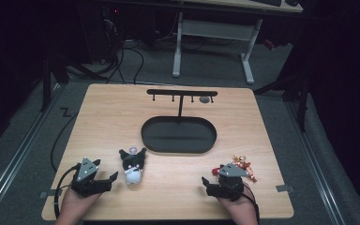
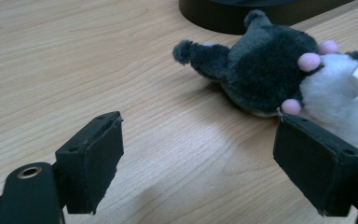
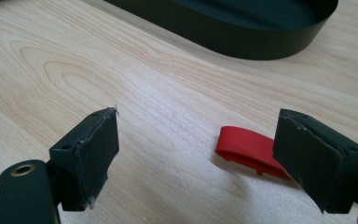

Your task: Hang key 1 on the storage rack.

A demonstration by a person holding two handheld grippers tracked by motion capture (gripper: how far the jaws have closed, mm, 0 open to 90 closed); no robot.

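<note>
Nearest the high cam: two hands at the worktop's (image 1: pixel 103 112) near edge, each w/ a claw. Left claw (image 2: pixel 198 154) is spread wide, nothing between the jaws; plush toy (image 1: pixel 132 165) (black head, white body, pink bits) lies on its side just beside the right-hand jaw, apart from it as far as I can tell. Right claw (image 3: pixel 196 158) also spread, empty; red piece (image 3: pixel 249 151) lies flat by one jaw. Small red/gold figure (image 1: pixel 244 167) sits just beside that claw. Black oval tray (image 1: pixel 178 135) w/ peg stand (image 1: pixel 182 93) at mid-worktop.
</note>
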